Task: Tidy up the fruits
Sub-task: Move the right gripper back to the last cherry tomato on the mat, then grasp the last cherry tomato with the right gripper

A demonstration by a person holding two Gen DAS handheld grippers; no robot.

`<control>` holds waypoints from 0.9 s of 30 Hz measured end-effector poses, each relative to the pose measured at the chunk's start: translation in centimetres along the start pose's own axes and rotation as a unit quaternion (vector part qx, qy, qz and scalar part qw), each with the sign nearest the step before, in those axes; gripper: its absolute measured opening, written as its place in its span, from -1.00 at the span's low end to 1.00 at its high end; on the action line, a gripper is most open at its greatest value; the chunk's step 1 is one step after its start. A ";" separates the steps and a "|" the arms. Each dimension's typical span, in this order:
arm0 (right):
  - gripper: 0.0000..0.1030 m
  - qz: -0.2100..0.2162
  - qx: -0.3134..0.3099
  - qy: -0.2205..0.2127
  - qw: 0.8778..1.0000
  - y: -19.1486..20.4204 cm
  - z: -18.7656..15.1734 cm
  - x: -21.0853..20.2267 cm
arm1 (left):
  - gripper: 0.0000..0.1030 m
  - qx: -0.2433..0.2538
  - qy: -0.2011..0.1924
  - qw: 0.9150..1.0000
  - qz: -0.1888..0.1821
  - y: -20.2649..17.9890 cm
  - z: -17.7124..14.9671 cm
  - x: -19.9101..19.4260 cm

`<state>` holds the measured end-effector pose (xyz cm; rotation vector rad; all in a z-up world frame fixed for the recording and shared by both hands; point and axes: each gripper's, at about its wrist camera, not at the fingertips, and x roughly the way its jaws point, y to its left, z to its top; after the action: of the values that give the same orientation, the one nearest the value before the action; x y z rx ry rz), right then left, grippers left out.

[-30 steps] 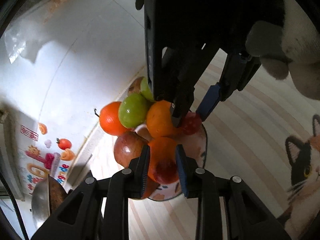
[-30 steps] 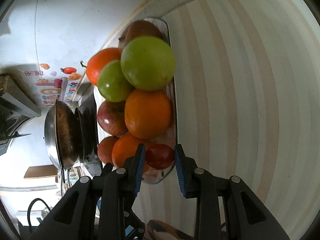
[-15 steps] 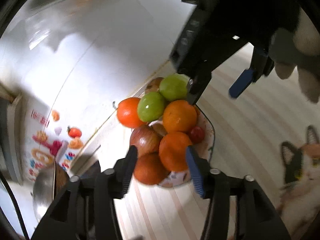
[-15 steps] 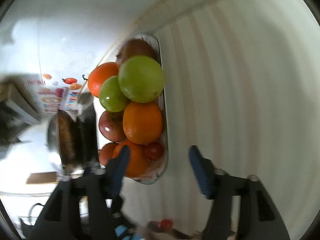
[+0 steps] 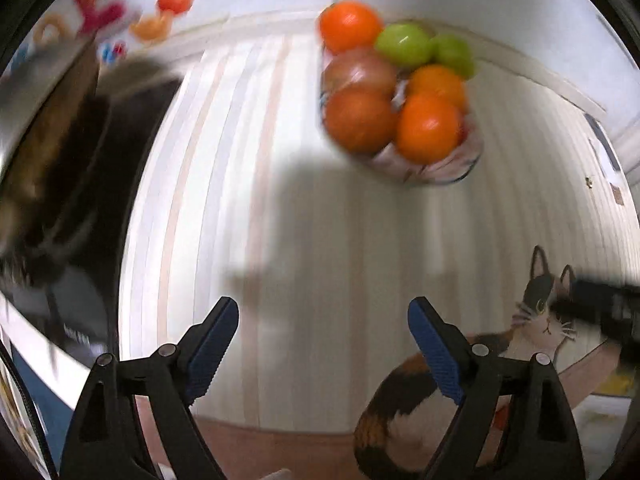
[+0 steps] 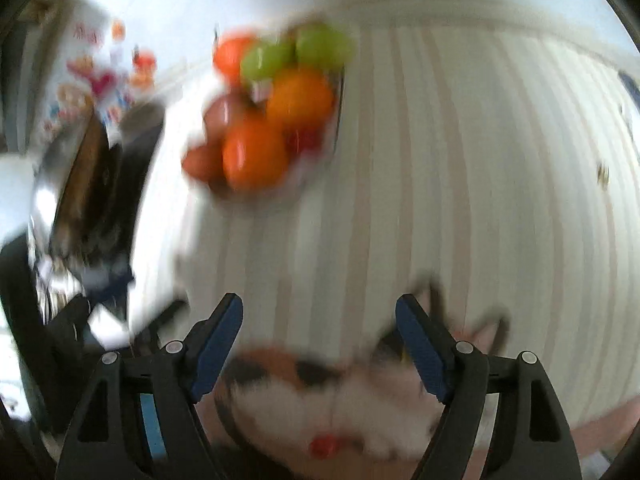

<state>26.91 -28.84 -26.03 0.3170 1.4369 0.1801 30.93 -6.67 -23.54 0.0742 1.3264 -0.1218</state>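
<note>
A bowl [image 5: 468, 160] piled with fruit sits on the striped table near the back wall. It holds oranges [image 5: 426, 128], green apples [image 5: 404, 44] and a red apple [image 5: 358, 72]. It also shows blurred in the right wrist view [image 6: 316, 176], with an orange [image 6: 254, 152] and a small red fruit [image 6: 304, 140] at its near side. My left gripper [image 5: 323, 344] is open and empty, well back from the bowl. My right gripper [image 6: 319, 340] is open and empty, also back from the bowl. A small red thing [image 6: 324, 446] lies on the cat mat below it.
A cat-patterned mat [image 5: 536, 320] lies at the table's near right edge; it also shows in the right wrist view [image 6: 320, 380]. A steel pan [image 6: 64, 184] and dark stove stand at the left. Colourful stickers [image 5: 120, 12] are on the white wall.
Both grippers opened, letting go of the fruit in the bowl, and pulled back from the bowl. The right gripper no longer hangs above the fruit in the left view.
</note>
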 end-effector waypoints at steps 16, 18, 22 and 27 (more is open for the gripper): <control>-0.87 -0.030 -0.046 0.137 0.989 0.5 -9.0 3.7 | 0.68 0.034 0.015 0.999 -0.017 -1.7 -0.9 -0.5; -0.87 -0.010 -0.025 0.112 0.993 0.0 -7.4 1.8 | 0.69 0.033 0.011 0.999 -0.018 -1.6 -0.5 -0.7; -0.87 0.011 -0.017 0.051 0.998 0.1 -3.1 -1.6 | 0.69 0.019 0.008 1.000 -0.021 -1.1 0.6 -0.7; -0.78 0.033 -0.030 0.118 0.992 0.3 -1.0 -1.8 | 0.68 0.004 0.010 1.000 -0.027 -0.8 1.2 -1.0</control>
<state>25.68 -28.98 -24.38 0.3023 1.6516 0.3229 31.75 -7.54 -22.22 0.0455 1.3487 -0.1725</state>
